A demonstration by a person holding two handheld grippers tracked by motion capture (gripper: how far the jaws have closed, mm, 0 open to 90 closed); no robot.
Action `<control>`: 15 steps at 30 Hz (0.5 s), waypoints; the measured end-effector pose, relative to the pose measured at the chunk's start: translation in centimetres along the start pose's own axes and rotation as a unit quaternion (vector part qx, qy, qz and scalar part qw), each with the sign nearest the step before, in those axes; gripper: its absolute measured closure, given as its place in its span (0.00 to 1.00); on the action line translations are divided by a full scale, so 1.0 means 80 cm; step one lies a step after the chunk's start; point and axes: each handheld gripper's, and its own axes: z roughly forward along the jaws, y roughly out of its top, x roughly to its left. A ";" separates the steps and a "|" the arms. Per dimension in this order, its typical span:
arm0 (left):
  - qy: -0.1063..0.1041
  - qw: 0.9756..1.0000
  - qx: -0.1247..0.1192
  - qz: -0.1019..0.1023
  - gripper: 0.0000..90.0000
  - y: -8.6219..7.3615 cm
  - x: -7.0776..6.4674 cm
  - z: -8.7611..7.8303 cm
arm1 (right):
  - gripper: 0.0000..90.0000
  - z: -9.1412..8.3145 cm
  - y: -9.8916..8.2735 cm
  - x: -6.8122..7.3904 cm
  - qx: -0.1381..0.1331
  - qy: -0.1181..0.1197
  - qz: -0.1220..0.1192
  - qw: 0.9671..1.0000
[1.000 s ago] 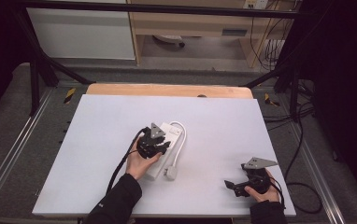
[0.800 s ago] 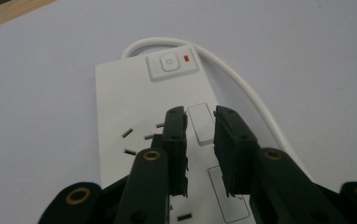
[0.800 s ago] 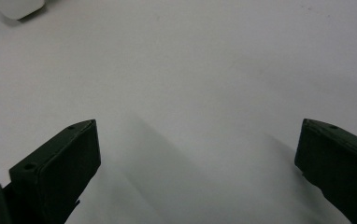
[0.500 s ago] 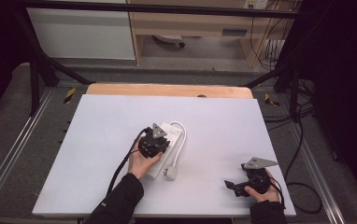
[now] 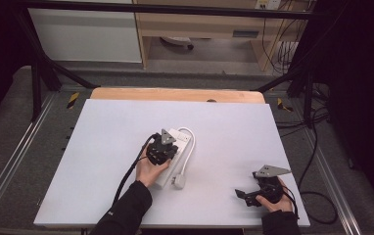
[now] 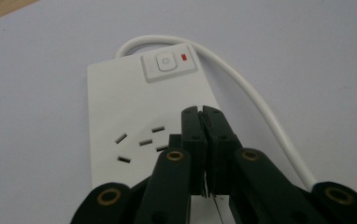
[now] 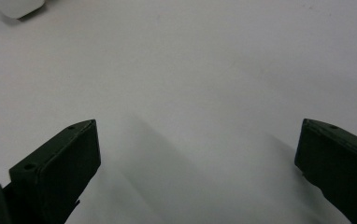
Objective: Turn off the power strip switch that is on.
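Jaws pressed flat together with nothing between them, having just been closing, the left gripper [image 6: 203, 122] hovers over the white power strip [image 6: 134, 116], its black tips above the strip's face just beside a cluster of socket slots [image 6: 141, 142]. The strip is a smooth, flat plastic slab with rounded corners, lying near the middle of the pale table [image 5: 102, 147]; beyond the tips, at the strip's far end, sits a raised square switch [image 6: 166, 62] with a small red indicator [image 6: 184, 57] next to it. A glossy round white cable [image 6: 256, 112] loops out from that end and runs back alongside the strip to a white plug [image 5: 178, 180] resting on the matte tabletop. Well away from the strip, near the table's front right corner, the right gripper [image 5: 246, 195] rests with its blocky black jaws spread wide over bare surface, gripping nothing.
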 end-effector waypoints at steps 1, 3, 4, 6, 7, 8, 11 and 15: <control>0.001 1.000 0.001 0.001 0.98 0.000 0.000 0.000 | 0.01 0.000 0.000 0.000 0.000 0.000 0.000 1.000; 0.000 1.000 0.000 0.001 0.99 0.001 -0.001 0.001 | 0.01 0.000 0.000 0.000 0.000 0.000 0.000 1.000; -0.001 1.000 0.000 0.002 0.99 0.001 -0.001 0.002 | 0.01 0.000 0.000 0.000 0.000 0.000 0.000 1.000; -0.001 1.000 0.001 0.003 0.99 0.001 -0.002 0.003 | 0.01 0.000 0.000 0.000 0.000 0.000 0.000 1.000; -0.001 1.000 0.002 0.003 0.99 0.001 -0.002 0.003 | 0.01 0.000 0.000 0.000 0.000 0.000 0.000 1.000; -0.001 1.000 0.002 0.003 0.99 0.001 -0.002 0.004 | 0.01 0.000 0.000 0.000 0.000 0.000 0.000 1.000; -0.001 1.000 0.002 0.003 0.99 0.001 -0.001 0.005 | 0.01 0.000 0.000 0.000 0.000 0.000 0.000 1.000; -0.002 1.000 0.001 0.004 0.99 0.001 -0.001 0.005 | 0.01 0.000 0.000 0.000 0.000 0.001 0.000 1.000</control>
